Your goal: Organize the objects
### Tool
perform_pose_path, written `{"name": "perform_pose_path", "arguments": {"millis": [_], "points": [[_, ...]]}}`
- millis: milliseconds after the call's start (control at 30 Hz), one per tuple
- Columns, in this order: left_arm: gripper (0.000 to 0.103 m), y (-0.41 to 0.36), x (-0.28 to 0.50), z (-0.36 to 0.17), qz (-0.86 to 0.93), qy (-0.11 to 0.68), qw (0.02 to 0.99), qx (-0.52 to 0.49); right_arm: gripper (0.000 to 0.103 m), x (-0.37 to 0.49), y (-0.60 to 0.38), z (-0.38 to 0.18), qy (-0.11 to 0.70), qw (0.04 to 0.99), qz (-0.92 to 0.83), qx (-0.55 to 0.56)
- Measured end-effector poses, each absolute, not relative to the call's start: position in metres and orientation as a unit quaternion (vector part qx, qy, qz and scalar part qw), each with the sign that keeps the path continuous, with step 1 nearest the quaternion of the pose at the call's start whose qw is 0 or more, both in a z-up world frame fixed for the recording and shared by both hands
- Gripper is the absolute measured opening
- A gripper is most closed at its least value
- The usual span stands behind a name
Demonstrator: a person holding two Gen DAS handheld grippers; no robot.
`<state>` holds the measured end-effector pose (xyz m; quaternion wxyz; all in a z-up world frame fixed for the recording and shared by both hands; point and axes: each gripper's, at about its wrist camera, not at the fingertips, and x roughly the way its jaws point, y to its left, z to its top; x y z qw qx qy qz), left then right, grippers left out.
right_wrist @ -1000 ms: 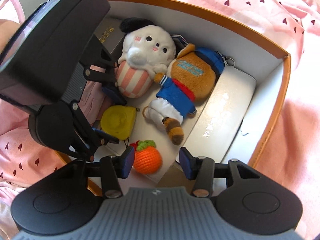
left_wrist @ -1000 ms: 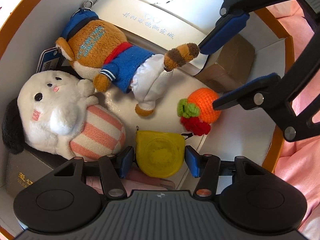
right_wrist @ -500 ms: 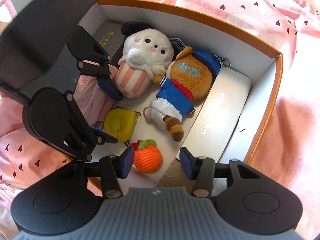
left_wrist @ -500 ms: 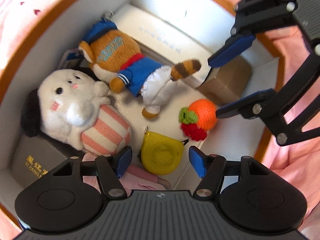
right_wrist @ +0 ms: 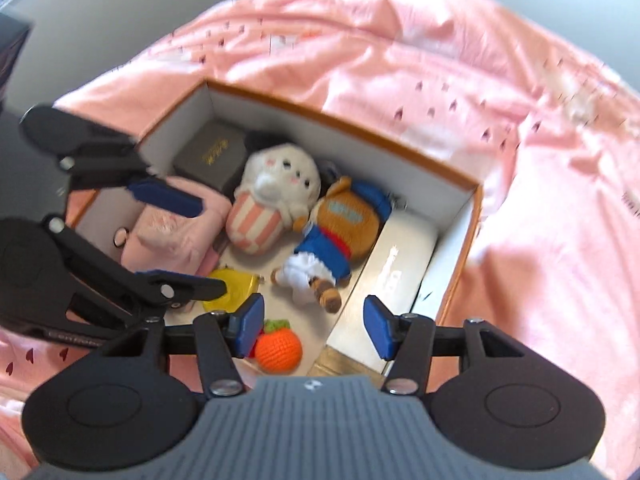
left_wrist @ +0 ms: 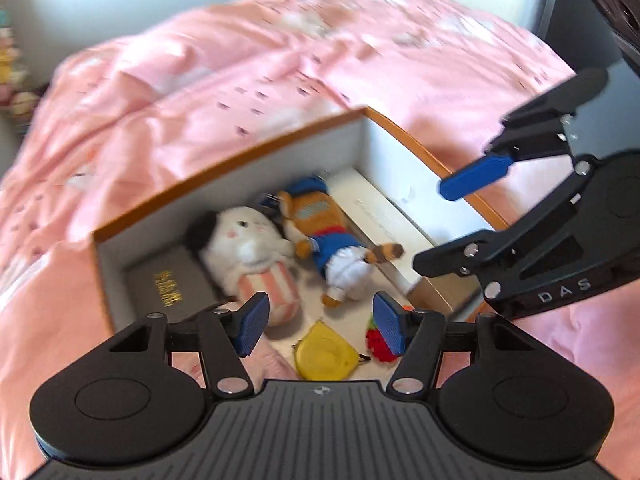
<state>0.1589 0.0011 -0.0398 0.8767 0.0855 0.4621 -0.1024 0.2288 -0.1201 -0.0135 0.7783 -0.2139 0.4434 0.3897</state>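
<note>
An orange-rimmed box (left_wrist: 224, 168) (right_wrist: 360, 124) lies on a pink bed. Inside it are a white plush dog (left_wrist: 248, 248) (right_wrist: 280, 184), a brown plush in a blue jacket (left_wrist: 324, 228) (right_wrist: 344, 224), a yellow pouch (left_wrist: 324, 354) (right_wrist: 236, 286), an orange crochet fruit (right_wrist: 278, 350), a dark gold-lettered case (left_wrist: 168, 292), a long white case (right_wrist: 396, 264) and a pink pouch (right_wrist: 176, 232). My left gripper (left_wrist: 320, 320) (right_wrist: 200, 244) hovers above the box's near side, jaws closing on nothing. My right gripper (right_wrist: 314, 322) (left_wrist: 448, 218) hangs over the other end, jaws opening and empty.
A pink bedspread (right_wrist: 440, 60) with small dark hearts surrounds the box on all sides. A brown cardboard piece (left_wrist: 440, 296) sits at the box's near right corner. Dark furniture (left_wrist: 592, 20) stands beyond the bed at the upper right.
Both grippers have lifted up and back out of the box, so the whole box and the bed now show. The right jaws stand wider. The things in the box have not moved.
</note>
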Motion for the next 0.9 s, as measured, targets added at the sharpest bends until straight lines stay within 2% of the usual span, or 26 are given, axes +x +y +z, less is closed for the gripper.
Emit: {"name": "perform_pose_path", "arguments": {"millis": [167, 300, 500, 567, 733, 900], "points": [[0.070, 0.012, 0.125, 0.000, 0.026, 0.423, 0.905, 0.037, 0.066, 0.200, -0.133, 0.007, 0.371, 0.835, 0.358, -0.194], [0.072, 0.020, 0.092, 0.023, 0.080, 0.373, 0.924, 0.008, 0.076, 0.177, -0.145, 0.017, 0.325, 0.866, 0.341, -0.171], [0.073, 0.021, 0.067, 0.024, 0.099, 0.336, 0.937, 0.004, 0.079, 0.145, -0.156, 0.025, 0.286, 0.900, 0.309, -0.107], [0.077, 0.021, 0.058, 0.022, 0.092, 0.319, 0.943, 0.000, 0.080, 0.129, -0.160, 0.029, 0.266, 0.914, 0.293, -0.089], [0.079, 0.022, 0.042, 0.013, 0.080, 0.296, 0.952, 0.001, 0.082, 0.095, -0.165, 0.028, 0.226, 0.936, 0.264, -0.065], [0.085, 0.022, 0.028, 0.009, 0.072, 0.270, 0.960, -0.007, 0.087, 0.071, -0.168, 0.018, 0.198, 0.949, 0.238, -0.065]]}}
